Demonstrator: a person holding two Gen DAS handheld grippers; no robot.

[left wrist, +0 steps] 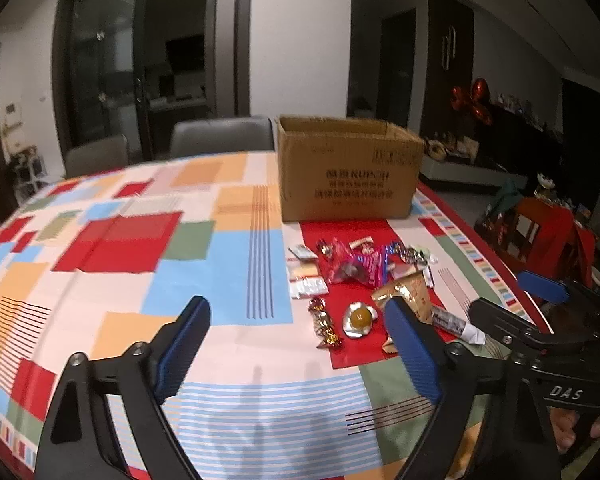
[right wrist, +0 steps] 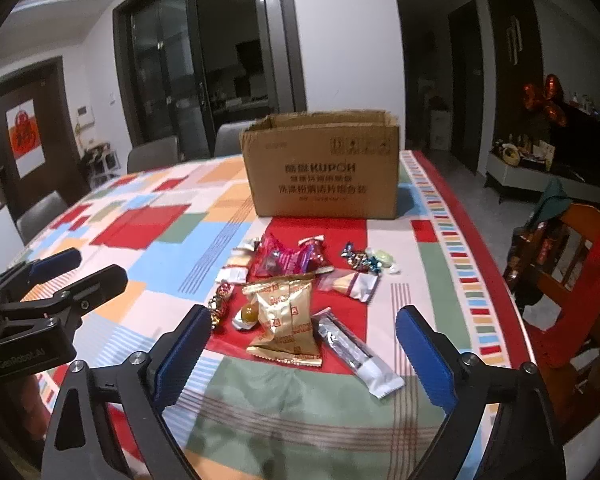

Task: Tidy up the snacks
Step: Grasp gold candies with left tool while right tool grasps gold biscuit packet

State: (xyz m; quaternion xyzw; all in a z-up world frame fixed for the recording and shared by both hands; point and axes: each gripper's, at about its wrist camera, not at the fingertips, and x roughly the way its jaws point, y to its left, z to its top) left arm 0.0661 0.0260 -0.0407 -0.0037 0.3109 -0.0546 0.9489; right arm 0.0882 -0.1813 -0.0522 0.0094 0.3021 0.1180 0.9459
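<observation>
Left gripper (left wrist: pixel 296 344): wide apart, held nothing.
Right gripper (right wrist: pixel 304 356): wide apart, held nothing.
Snacks (right wrist: pixel 288 300): lay before the box (right wrist: pixel 324 168).

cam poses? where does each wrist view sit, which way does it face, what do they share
Left wrist: on the left gripper, angled down across the table at the cardboard box; right gripper shows at right.
Right wrist: on the right gripper, facing the gold packet and box; left gripper shows at left.
Shared: box, snack pile, tablecloth.
</observation>
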